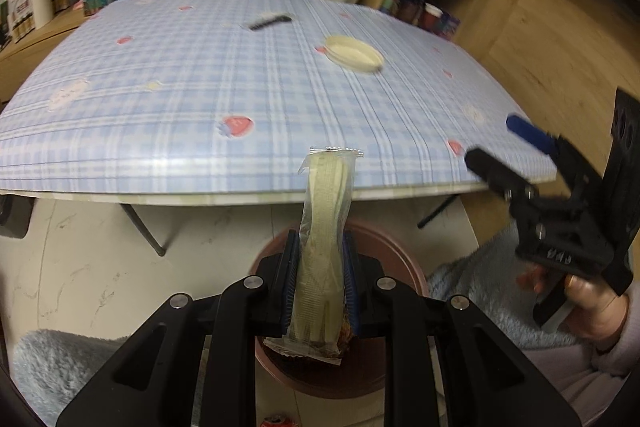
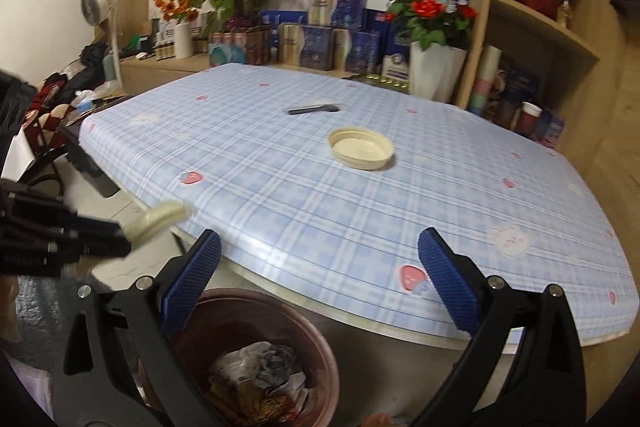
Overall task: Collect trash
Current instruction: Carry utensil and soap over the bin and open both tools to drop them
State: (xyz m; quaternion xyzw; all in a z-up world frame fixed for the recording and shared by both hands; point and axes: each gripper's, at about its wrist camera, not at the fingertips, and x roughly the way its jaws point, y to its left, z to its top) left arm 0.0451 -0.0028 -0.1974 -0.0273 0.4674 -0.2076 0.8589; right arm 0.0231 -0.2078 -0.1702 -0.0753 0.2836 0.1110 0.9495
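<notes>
wrapper [image 1: 326, 247] pinched by left fingers | right fingers spread – checked tablecloth [image 2: 280, 195], bin [image 2: 224, 311] below

A blue-and-white plaid tablecloth [image 2: 360, 195] with pink strawberries bears a cream lid [image 2: 361, 148]; the bin [image 2: 316, 343] is reddish-brown.

Two grippers were in view, the left gripper [image 1: 320, 275] and the right gripper [image 2: 320, 283]. One sealed wrapper [image 1: 326, 227] was counted, one cream lid [image 2: 361, 148], one dark comb-like item [image 2: 314, 109] and one brown trash bin [image 2: 316, 339] with crumpled waste inside, too jumbled to count. One table [image 2: 320, 211] stood there, and one white vase of red roses [image 2: 436, 71]
</notes>
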